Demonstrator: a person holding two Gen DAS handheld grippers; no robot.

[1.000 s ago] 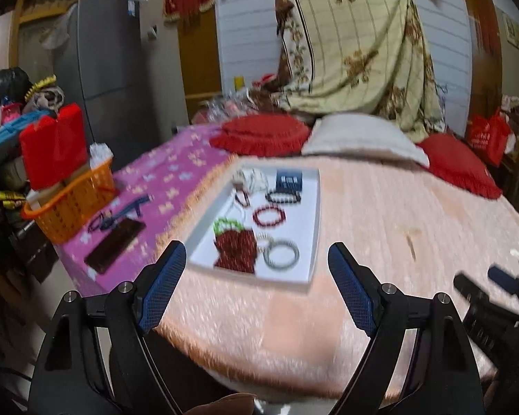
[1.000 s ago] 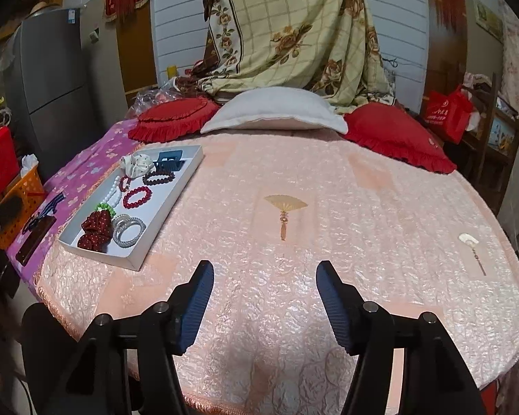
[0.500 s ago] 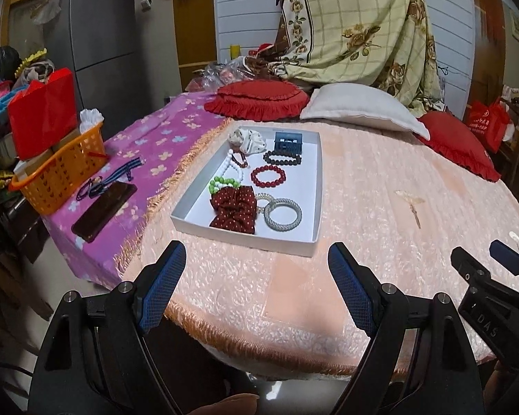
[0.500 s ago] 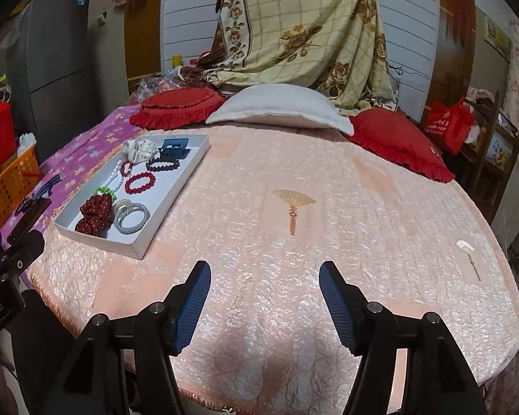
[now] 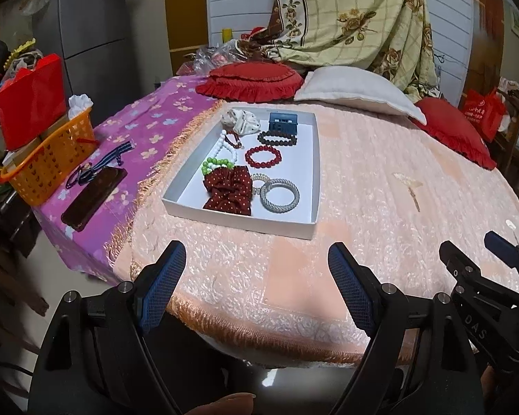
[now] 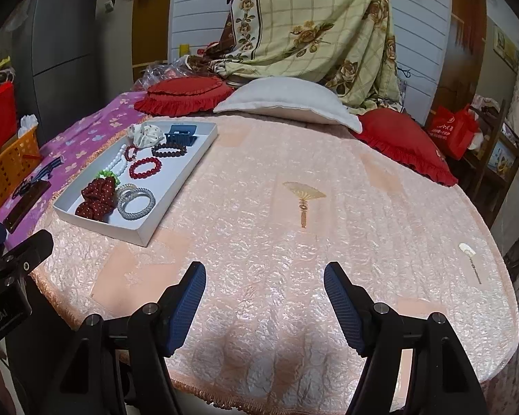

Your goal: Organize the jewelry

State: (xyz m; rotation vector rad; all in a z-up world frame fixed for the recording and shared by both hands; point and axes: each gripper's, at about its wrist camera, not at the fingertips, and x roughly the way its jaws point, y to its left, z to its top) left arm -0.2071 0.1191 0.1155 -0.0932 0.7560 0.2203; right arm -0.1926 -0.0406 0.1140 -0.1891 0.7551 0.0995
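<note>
Both grippers wait short of the jewelry tray

The white tray (image 5: 313, 169) lies lengthwise toward the bed's far-left edge, straight ahead of the left hand-held gripper (image 5: 256, 276), likely the nearer; the right hand-held gripper (image 6: 264, 297) faces bare bedspread. Both gape wide, holding nothing.

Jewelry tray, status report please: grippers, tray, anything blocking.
Left gripper and right gripper both open, empty, short of the white tray. Bracelets and red scrunchie lie loose inside. Nothing in the way.
</note>
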